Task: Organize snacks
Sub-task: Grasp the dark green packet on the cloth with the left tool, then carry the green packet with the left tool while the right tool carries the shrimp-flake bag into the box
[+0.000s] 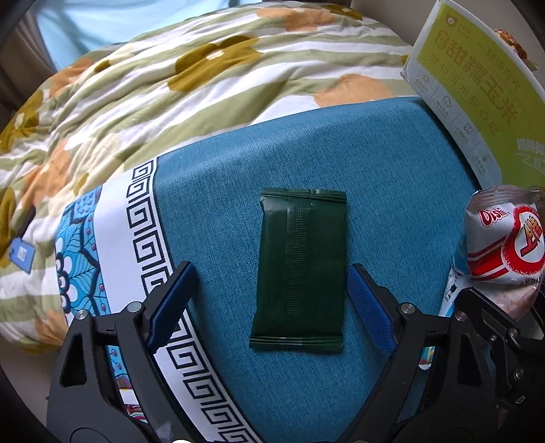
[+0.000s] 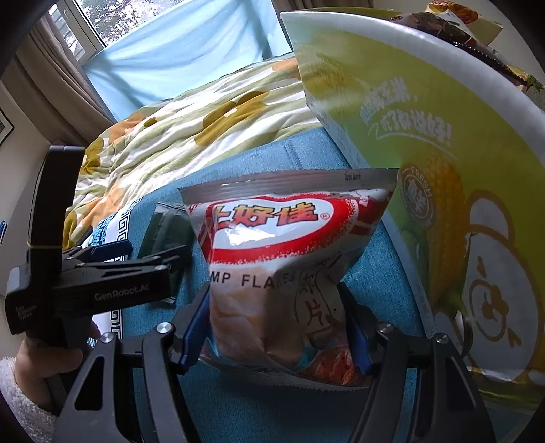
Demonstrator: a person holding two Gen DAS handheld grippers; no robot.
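A dark green snack packet [image 1: 299, 269] lies flat on the teal cloth [image 1: 391, 153]. My left gripper [image 1: 269, 300] is open, one blue-padded finger on each side of the packet, not touching it. My right gripper [image 2: 276, 323] is shut on a red-and-white shrimp flakes bag [image 2: 286, 245] and holds it upright beside the green-and-white corn box [image 2: 442, 170]. The bag also shows at the right edge of the left wrist view [image 1: 504, 238]. The left gripper [image 2: 112, 255] and the green packet [image 2: 163, 228] show at the left of the right wrist view.
The corn box [image 1: 477, 92] stands at the right with other snack packs [image 2: 460, 27] in it. A floral quilt [image 1: 153, 85] lies beyond the teal cloth. The cloth's patterned white border [image 1: 143, 218] runs on the left. A window with curtains [image 2: 68, 34] is behind.
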